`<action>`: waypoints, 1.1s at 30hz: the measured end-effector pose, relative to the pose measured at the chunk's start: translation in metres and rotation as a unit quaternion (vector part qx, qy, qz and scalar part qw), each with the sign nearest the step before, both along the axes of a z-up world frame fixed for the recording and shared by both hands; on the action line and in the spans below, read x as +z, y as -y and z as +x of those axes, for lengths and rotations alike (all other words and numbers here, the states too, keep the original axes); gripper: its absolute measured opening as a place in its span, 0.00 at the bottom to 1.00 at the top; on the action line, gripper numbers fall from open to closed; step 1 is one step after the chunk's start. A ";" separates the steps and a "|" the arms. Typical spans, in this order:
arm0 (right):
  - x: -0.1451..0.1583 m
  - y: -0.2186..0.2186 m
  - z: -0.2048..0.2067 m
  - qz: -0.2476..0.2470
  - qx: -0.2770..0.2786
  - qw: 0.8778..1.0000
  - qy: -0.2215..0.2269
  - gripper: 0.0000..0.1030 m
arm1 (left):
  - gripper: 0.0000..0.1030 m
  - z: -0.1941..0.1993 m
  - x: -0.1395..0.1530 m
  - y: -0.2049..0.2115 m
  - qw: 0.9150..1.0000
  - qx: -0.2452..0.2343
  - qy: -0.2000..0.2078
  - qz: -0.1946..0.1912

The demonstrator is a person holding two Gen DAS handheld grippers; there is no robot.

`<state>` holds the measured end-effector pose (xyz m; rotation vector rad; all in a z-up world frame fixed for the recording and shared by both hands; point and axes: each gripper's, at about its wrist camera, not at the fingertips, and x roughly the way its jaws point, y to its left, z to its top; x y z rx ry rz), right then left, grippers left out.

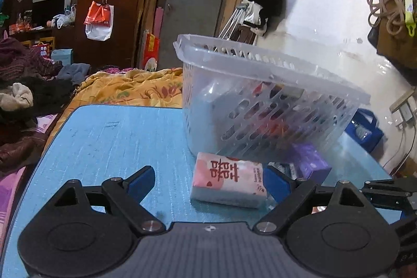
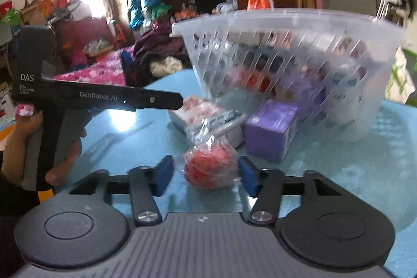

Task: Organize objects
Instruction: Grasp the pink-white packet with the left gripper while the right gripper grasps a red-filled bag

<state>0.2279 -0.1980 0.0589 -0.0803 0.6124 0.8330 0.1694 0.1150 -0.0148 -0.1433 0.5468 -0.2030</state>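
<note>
A clear plastic basket (image 1: 260,74) with several items inside stands on the blue table (image 1: 109,142); it also shows in the right wrist view (image 2: 286,25). A pink tissue pack (image 1: 229,183) lies in front of it, between the wide-open fingers of my left gripper (image 1: 208,183), close to the right finger. A purple box (image 2: 272,129) and a plastic-wrapped pack (image 2: 221,121) lie beside the basket. My right gripper (image 2: 206,175) is open around a red ball in plastic wrap (image 2: 209,166). The left gripper's body (image 2: 104,98) shows in the right wrist view.
A bed with an orange quilt (image 1: 130,87) and piled clothes (image 1: 26,85) lies beyond the table's far edge. A white wall (image 1: 338,17) with hanging clothes and cords stands behind the basket. A blue bag (image 1: 365,127) sits low on the right.
</note>
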 end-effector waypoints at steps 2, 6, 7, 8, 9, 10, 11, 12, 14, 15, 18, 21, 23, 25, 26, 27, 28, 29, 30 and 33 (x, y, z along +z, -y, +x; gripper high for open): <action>0.000 0.002 0.002 0.007 -0.005 1.000 0.004 0.48 | 0.89 0.003 -0.003 -0.001 1.000 0.000 -0.004 -0.003; 0.002 0.022 -0.004 0.066 -0.019 0.997 0.025 0.47 | 0.89 0.005 -0.006 0.000 1.000 -0.004 -0.017 0.002; 0.003 0.024 -0.006 0.075 -0.025 0.996 0.037 0.47 | 0.89 0.006 -0.007 0.002 1.000 -0.006 -0.018 0.006; 0.004 0.026 -0.009 0.080 -0.031 0.995 0.048 0.47 | 0.89 0.006 -0.007 0.005 1.000 -0.009 -0.020 0.013; 0.005 0.027 -0.012 0.083 -0.037 0.994 0.057 0.47 | 0.89 0.006 -0.007 0.009 0.999 -0.011 -0.021 0.024; 0.005 0.028 -0.012 0.084 -0.039 0.994 0.061 0.47 | 0.89 0.006 -0.007 0.013 0.999 -0.011 -0.021 0.035; 0.006 0.028 -0.011 0.086 -0.041 0.994 0.062 0.47 | 0.89 0.006 -0.007 0.016 0.999 -0.012 -0.021 0.042; 0.006 0.029 -0.010 0.089 -0.042 0.993 0.060 0.48 | 0.89 0.007 -0.007 0.018 0.999 -0.012 -0.020 0.042; 0.006 0.026 -0.007 0.089 -0.040 0.994 0.054 0.48 | 0.89 0.009 -0.007 0.022 0.999 -0.014 -0.025 0.041; 0.007 0.025 -0.006 0.088 -0.040 0.994 0.055 0.48 | 0.89 0.011 -0.007 0.025 0.999 -0.017 -0.025 0.042; 0.007 0.025 -0.005 0.089 -0.041 0.994 0.056 0.48 | 0.89 0.014 -0.006 0.031 0.999 -0.015 -0.029 0.041; 0.005 0.026 -0.006 0.092 -0.043 0.993 0.058 0.48 | 0.89 0.015 -0.007 0.040 0.998 -0.015 -0.034 0.049; 0.005 0.028 -0.008 0.092 -0.043 0.993 0.058 0.48 | 0.88 0.014 -0.009 0.045 0.997 -0.020 -0.035 0.065; 0.006 0.028 -0.008 0.093 -0.043 0.993 0.060 0.48 | 0.88 0.007 -0.006 0.046 0.997 -0.012 -0.020 0.070; 0.006 0.028 -0.009 0.092 -0.043 0.993 0.061 0.48 | 0.88 0.004 -0.005 0.045 0.997 -0.012 -0.019 0.070; 0.005 0.028 -0.009 0.092 -0.043 0.993 0.061 0.48 | 0.88 0.002 -0.005 0.045 0.997 -0.017 -0.021 0.069; 0.005 0.028 -0.009 0.092 -0.043 0.993 0.060 0.48 | 0.88 -0.002 -0.004 0.044 0.997 -0.022 -0.020 0.069; 0.005 0.028 -0.009 0.092 -0.042 0.993 0.060 0.48 | 0.88 -0.004 -0.005 0.043 0.997 -0.025 -0.018 0.071; 0.005 0.028 -0.009 0.092 -0.042 0.993 0.060 0.48 | 0.88 -0.006 -0.005 0.043 0.997 -0.026 -0.018 0.075; 0.005 0.028 -0.009 0.091 -0.042 0.993 0.061 0.48 | 0.82 -0.002 -0.007 0.042 0.997 -0.032 -0.028 0.066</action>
